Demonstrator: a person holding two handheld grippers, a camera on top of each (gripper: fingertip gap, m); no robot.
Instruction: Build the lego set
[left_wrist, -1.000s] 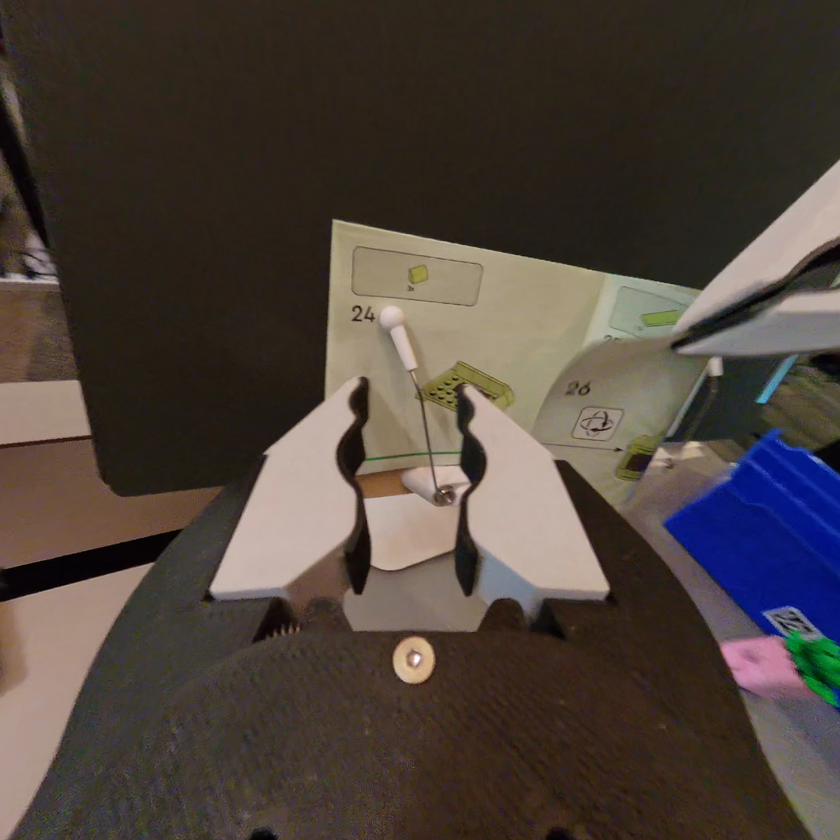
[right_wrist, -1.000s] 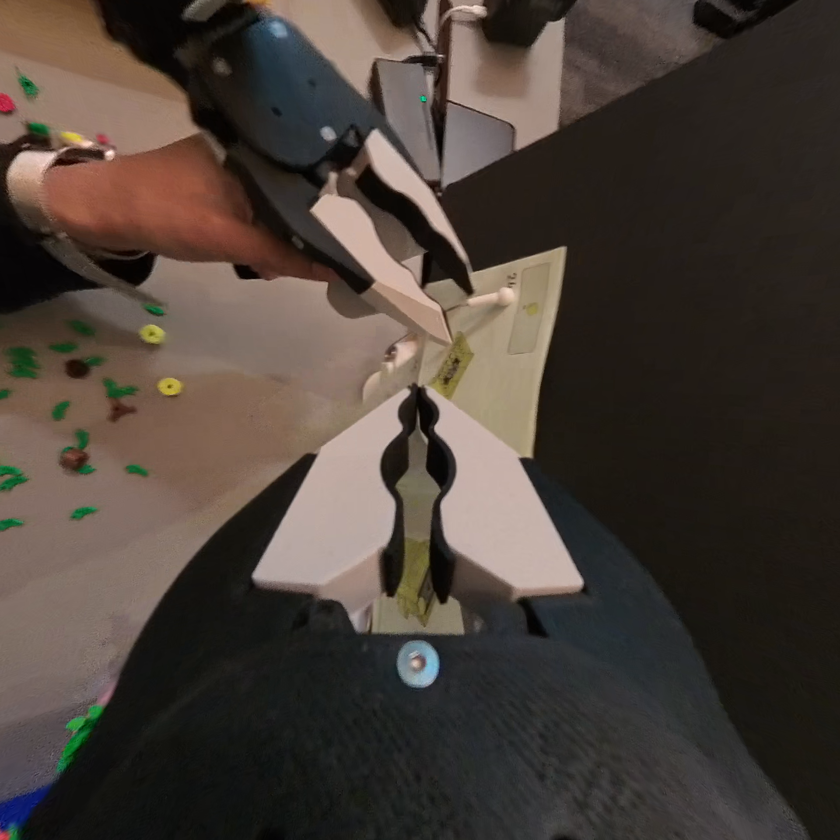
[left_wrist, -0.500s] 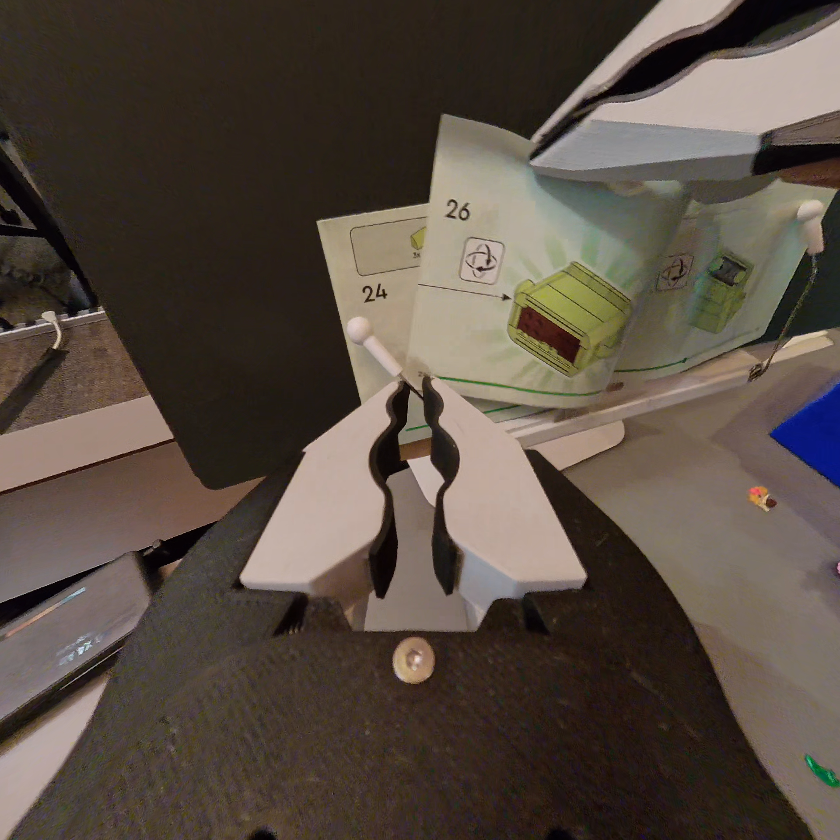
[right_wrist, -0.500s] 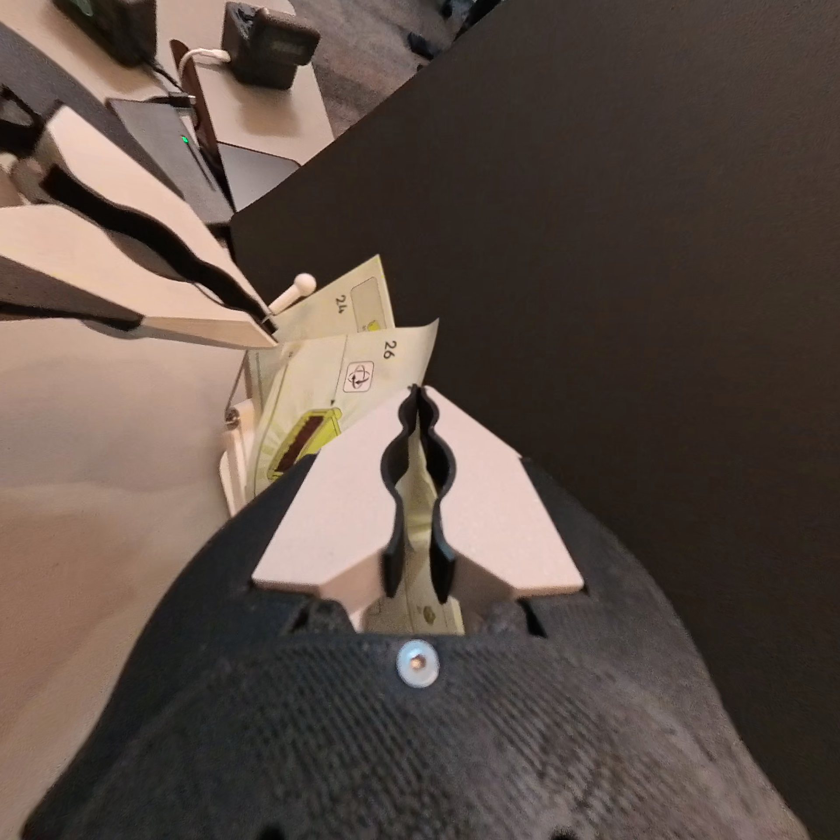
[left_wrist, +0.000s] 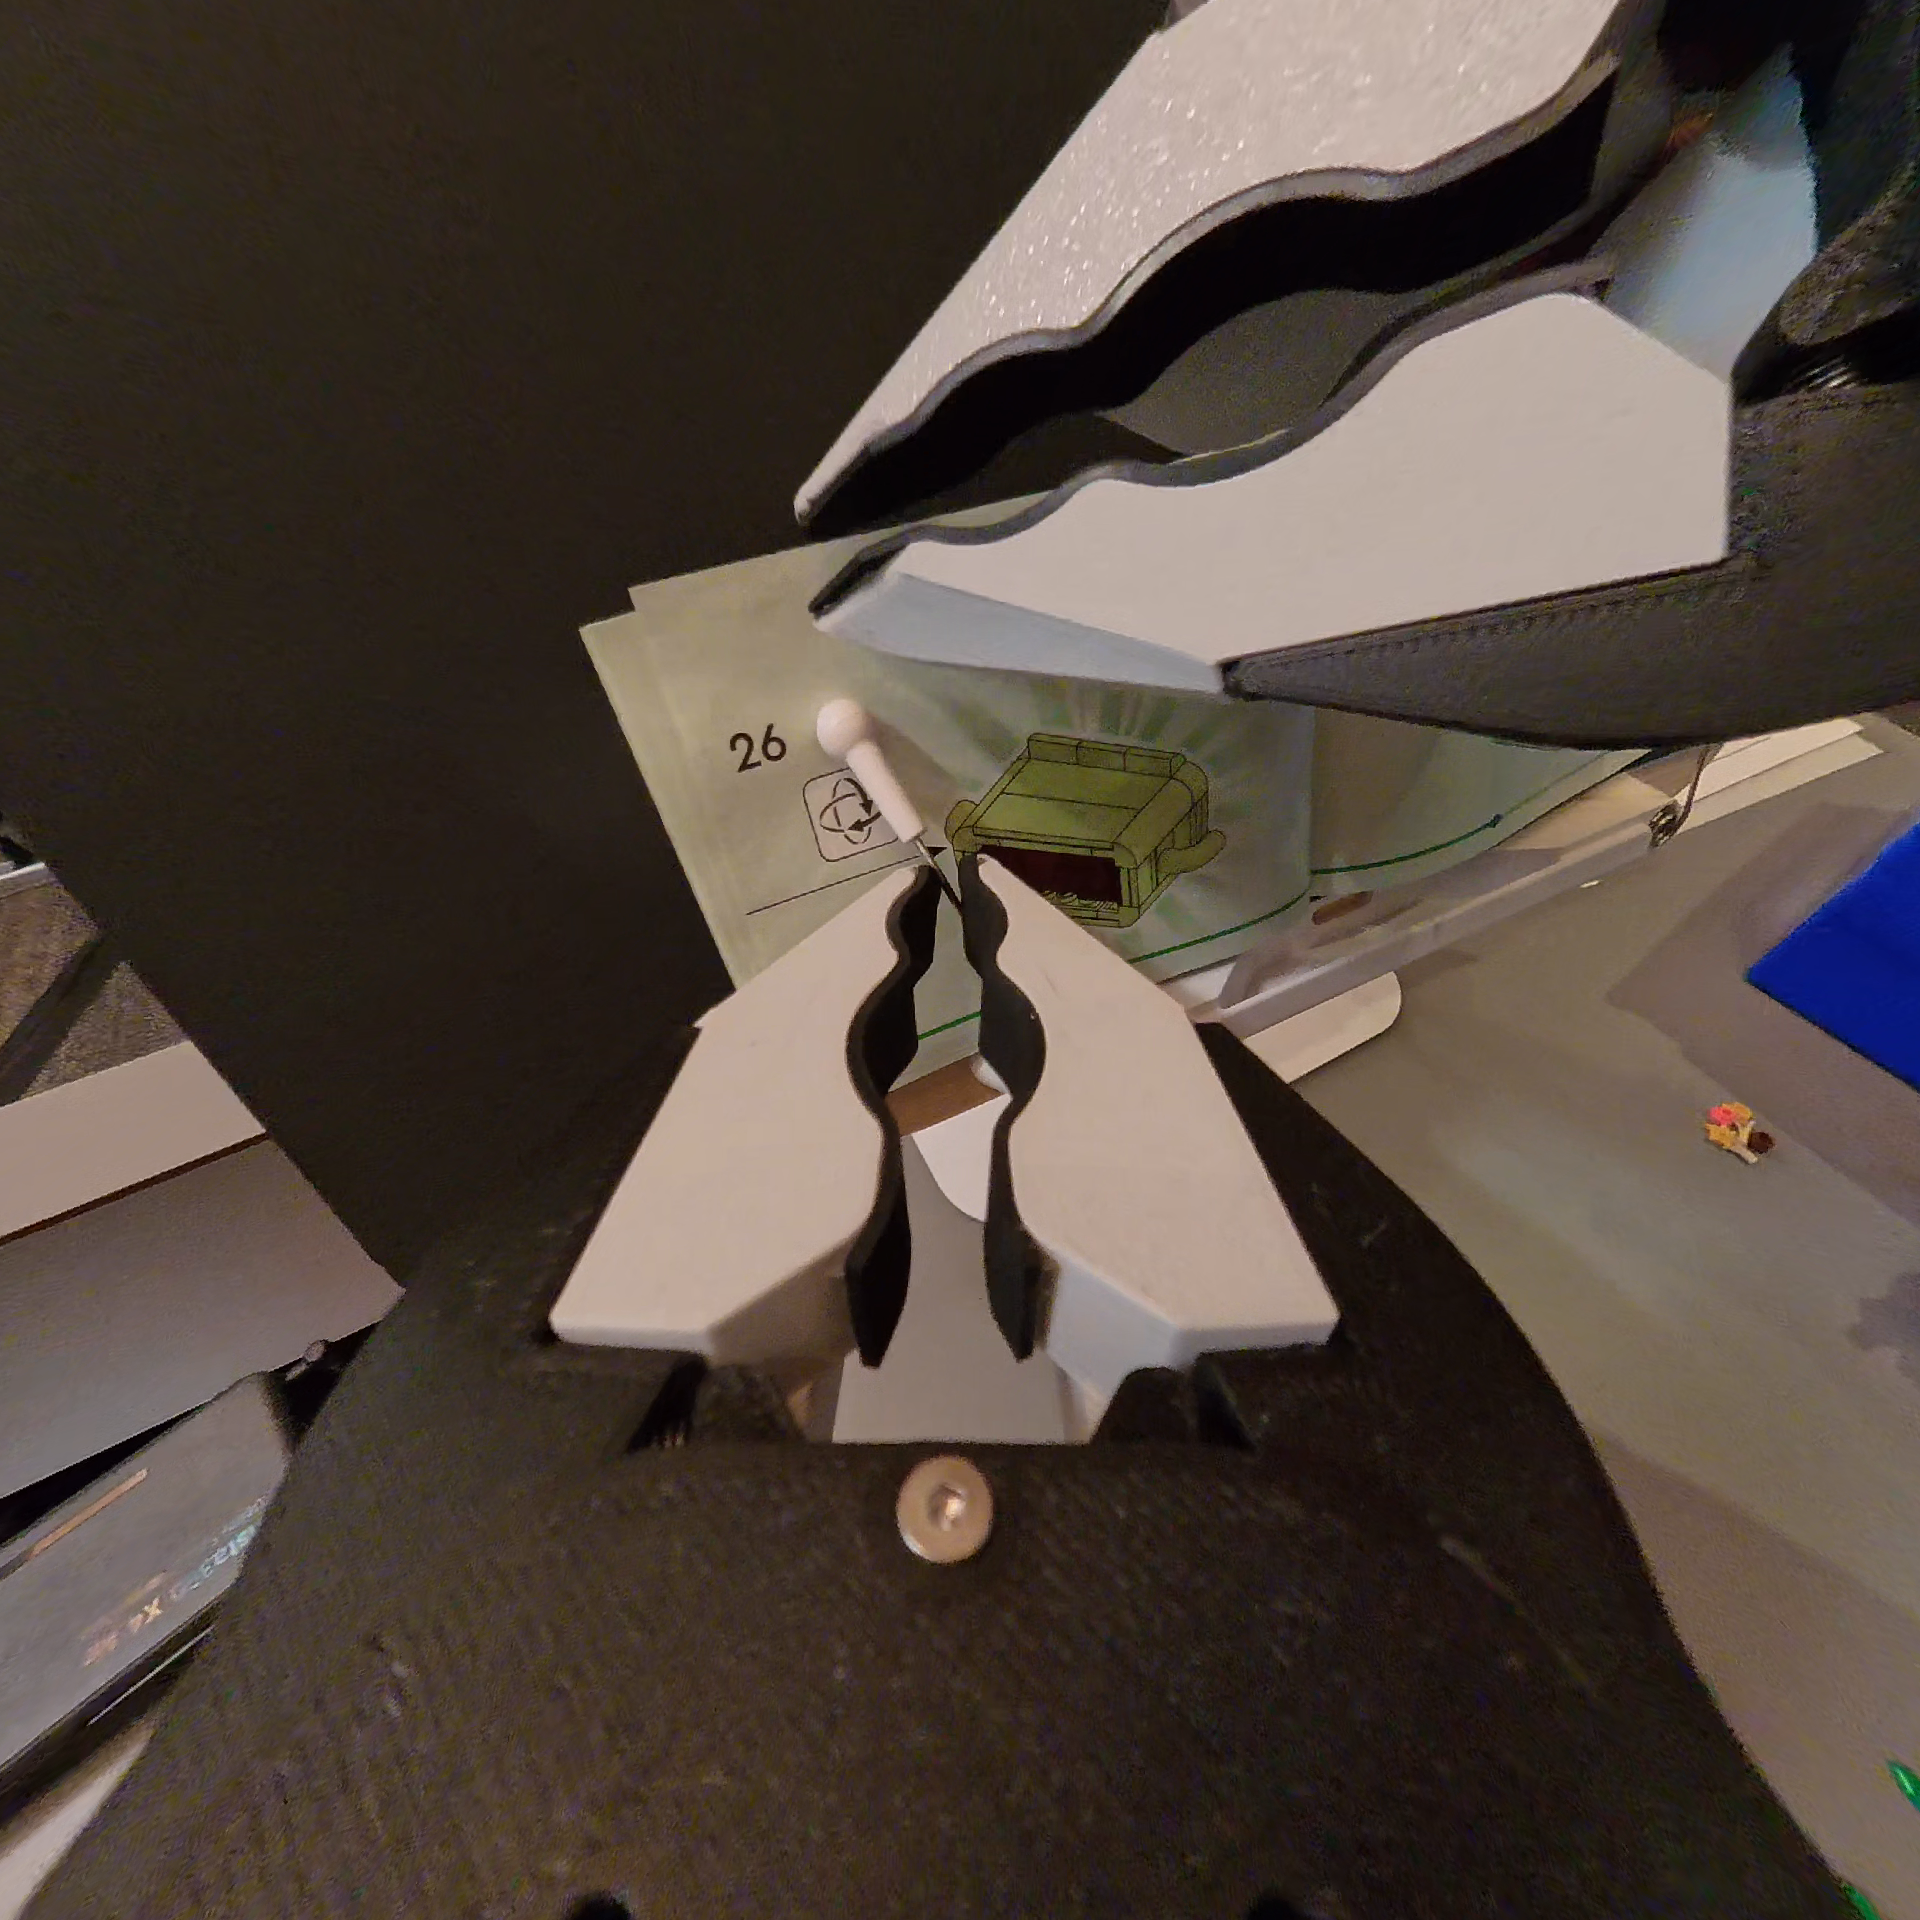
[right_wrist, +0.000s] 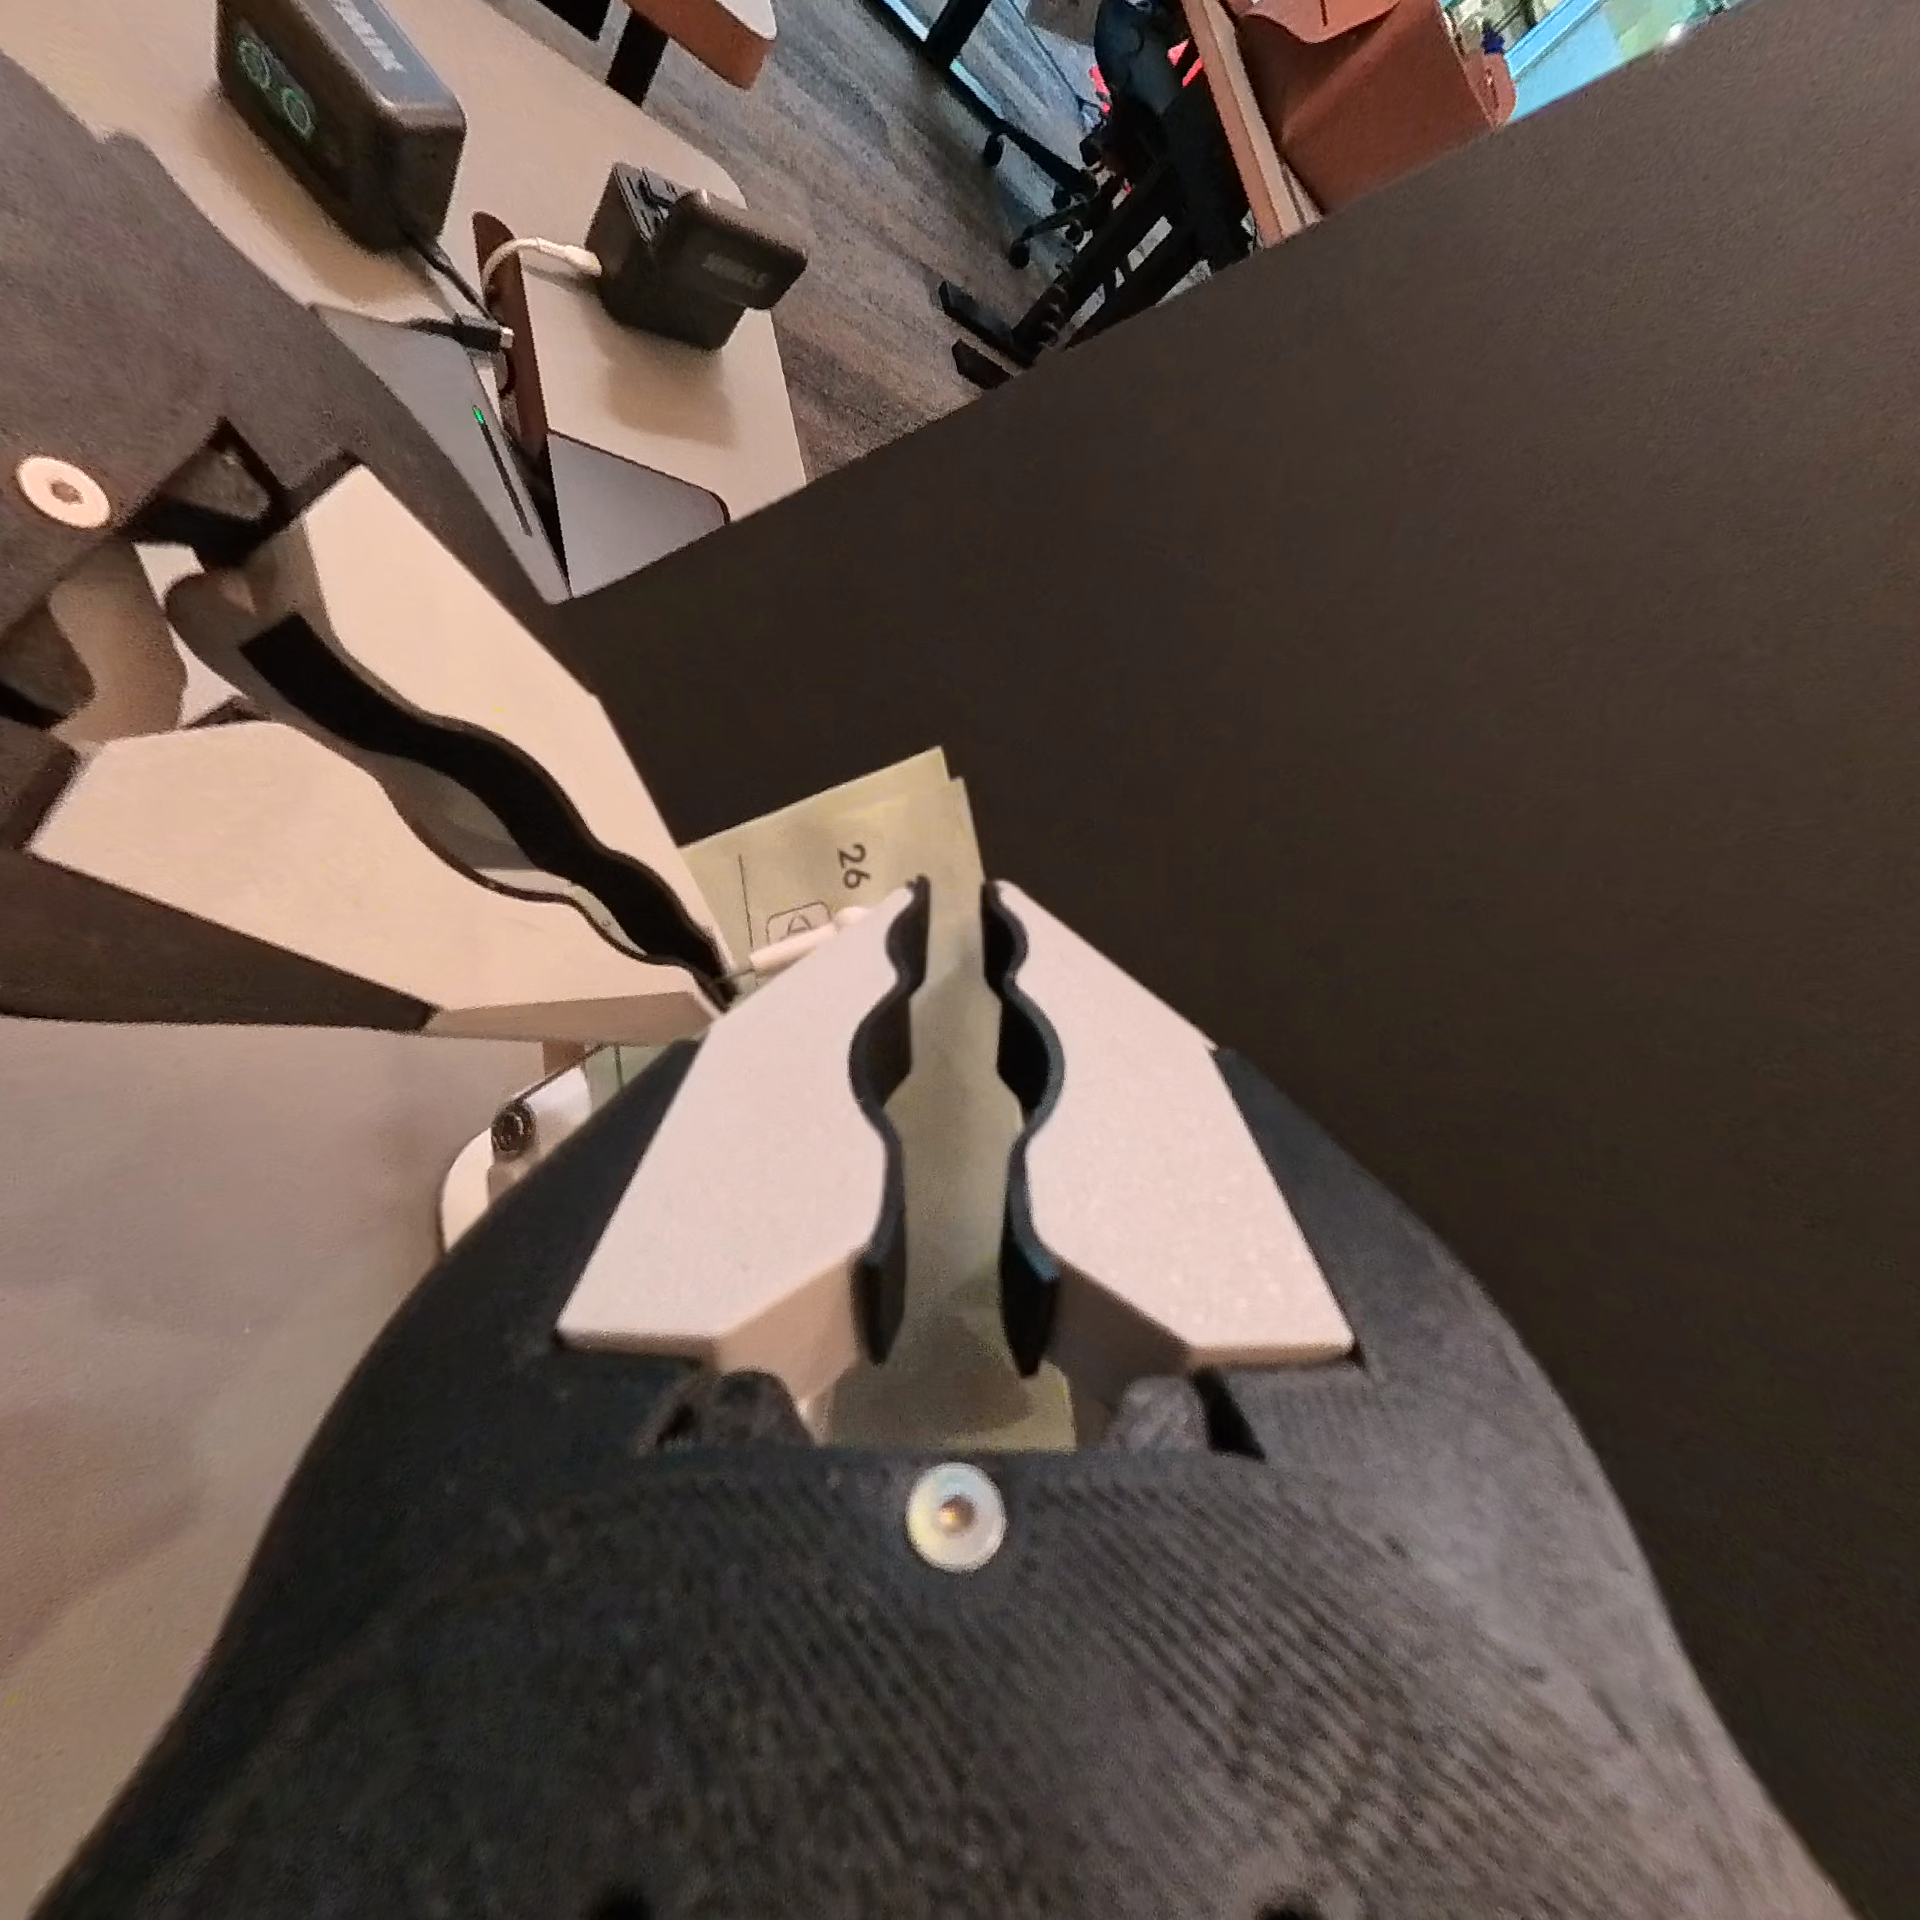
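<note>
Black backdrop panel (left_wrist: 312, 416) behind a grey tabletop (left_wrist: 1558, 1195): page-turning on the instruction booklet (left_wrist: 1039, 831).
One booklet stands on one white stand (left_wrist: 1330, 1013) with two wire page-holders. Left gripper (left_wrist: 940, 878) is nearly closed on the white-tipped holder (left_wrist: 862, 769); right gripper (right_wrist: 951, 894) hangs slightly open at the page's top edge. Likely next: seat the holder against the page, then fetch bricks.

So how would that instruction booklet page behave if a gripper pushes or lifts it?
Probably floppy: the instruction booklet is thin paper, its upper edge curling. Likely light. It may spring back unless the white-tipped wire page holder pins it on the stand.
</note>
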